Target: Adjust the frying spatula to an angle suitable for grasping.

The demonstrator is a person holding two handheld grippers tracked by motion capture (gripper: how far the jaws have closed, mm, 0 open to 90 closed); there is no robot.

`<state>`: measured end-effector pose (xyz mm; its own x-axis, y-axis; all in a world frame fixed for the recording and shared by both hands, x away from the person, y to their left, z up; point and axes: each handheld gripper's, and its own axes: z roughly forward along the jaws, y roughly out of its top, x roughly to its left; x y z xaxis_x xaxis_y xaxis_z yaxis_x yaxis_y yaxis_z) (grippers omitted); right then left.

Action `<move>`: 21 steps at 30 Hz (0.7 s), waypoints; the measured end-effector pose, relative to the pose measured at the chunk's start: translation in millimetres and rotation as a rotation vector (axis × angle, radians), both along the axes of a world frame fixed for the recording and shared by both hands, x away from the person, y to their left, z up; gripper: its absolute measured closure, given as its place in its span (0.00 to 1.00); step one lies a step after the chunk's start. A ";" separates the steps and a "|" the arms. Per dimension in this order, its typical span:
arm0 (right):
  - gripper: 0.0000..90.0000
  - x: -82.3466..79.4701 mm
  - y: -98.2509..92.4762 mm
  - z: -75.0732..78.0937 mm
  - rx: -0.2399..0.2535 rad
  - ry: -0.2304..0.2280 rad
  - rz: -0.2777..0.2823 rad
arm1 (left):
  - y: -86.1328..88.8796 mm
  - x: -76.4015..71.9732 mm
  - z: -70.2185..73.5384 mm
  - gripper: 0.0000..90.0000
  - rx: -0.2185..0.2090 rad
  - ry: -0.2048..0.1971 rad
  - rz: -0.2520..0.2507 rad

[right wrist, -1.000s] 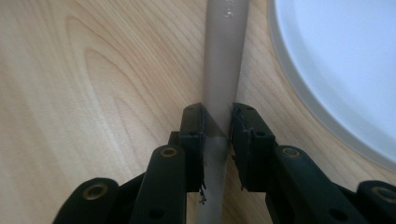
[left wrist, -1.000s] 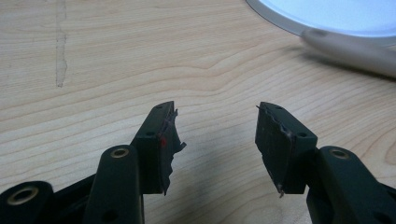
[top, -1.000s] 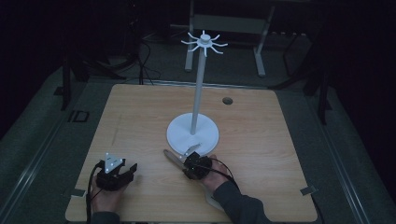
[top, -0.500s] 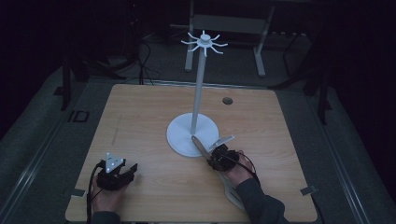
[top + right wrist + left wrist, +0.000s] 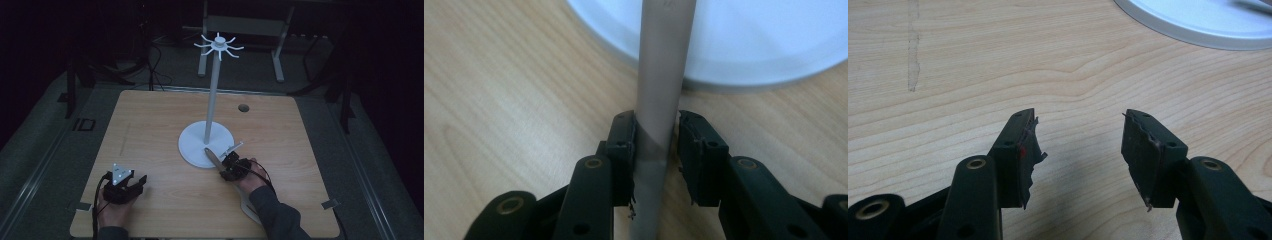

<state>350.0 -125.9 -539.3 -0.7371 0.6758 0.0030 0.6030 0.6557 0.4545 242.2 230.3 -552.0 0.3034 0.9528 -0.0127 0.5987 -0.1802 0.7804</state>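
Since a second ago the right gripper point(image 5: 229, 161) has shifted rightward along the near edge of the stand's base, carrying a flat grey strip point(image 5: 214, 156) with it; the strip's far end now lies over the base's lower right rim. Left gripper point(image 5: 121, 186) unchanged, lower left of the high view.

Right gripper view: the jaws are closed against the grey strip point(image 5: 661, 95), one on each side; the strip runs straight up the middle of the frame and crosses onto the white base point(image 5: 744, 40) at the top. Whether the strip touches the base I cannot tell.

Left gripper view: jaws spread wide, nothing between them, bare wooden table point(image 5: 998, 65) beneath. Torn pad edges show on both fingers point(image 5: 1024, 150). The base's rim point(image 5: 1198, 30) sits at upper right of that frame.

High view: white stand point(image 5: 206, 145) at the centre of the table point(image 5: 150, 125), thin pole rising to a spoked top point(image 5: 219, 45) in the upper middle. Small dark hole point(image 5: 243, 107) in the tabletop, right of the pole. Surroundings dark.
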 end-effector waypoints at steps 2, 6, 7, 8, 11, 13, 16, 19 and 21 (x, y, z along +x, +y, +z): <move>0.76 0.5 2.4 0.2 -0.009 -0.002 -0.005 | -0.1 0.2 -0.1 0.53 0.002 0.001 -0.001; 0.81 -0.9 5.7 0.7 -0.024 -0.007 -0.005 | -0.2 0.2 -0.2 0.53 0.003 0.001 -0.002; 0.81 -1.2 6.3 0.8 -0.027 -0.008 -0.005 | -0.1 0.3 -0.2 0.53 0.003 0.002 -0.001; 0.81 -1.2 6.5 1.0 -0.030 -0.008 -0.006 | -0.1 0.5 -0.2 0.53 0.002 0.001 0.000; 0.82 -1.1 5.7 0.9 -0.024 -0.007 -0.009 | 0.0 1.0 -0.3 0.53 0.001 0.002 0.000; 0.82 -1.6 5.2 0.9 -0.022 -0.006 -0.011 | 0.0 1.5 -0.8 0.53 0.004 0.007 0.001; 0.82 -2.3 4.7 1.6 -0.019 -0.012 -0.012 | 0.0 1.8 -0.6 0.53 0.003 0.006 0.003; 0.82 -3.4 2.9 3.4 -0.009 -0.020 -0.014 | 0.0 1.8 -0.8 0.54 0.004 0.008 0.003; 0.82 -4.1 0.6 5.7 -0.002 -0.033 -0.016 | -0.3 2.0 -0.9 0.53 0.005 0.009 0.004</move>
<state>345.9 -125.2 -533.6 -0.7258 0.6875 -0.0220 0.5983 0.6468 0.4730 244.2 230.0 -552.8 0.2999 0.9539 -0.0101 0.6060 -0.1823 0.7743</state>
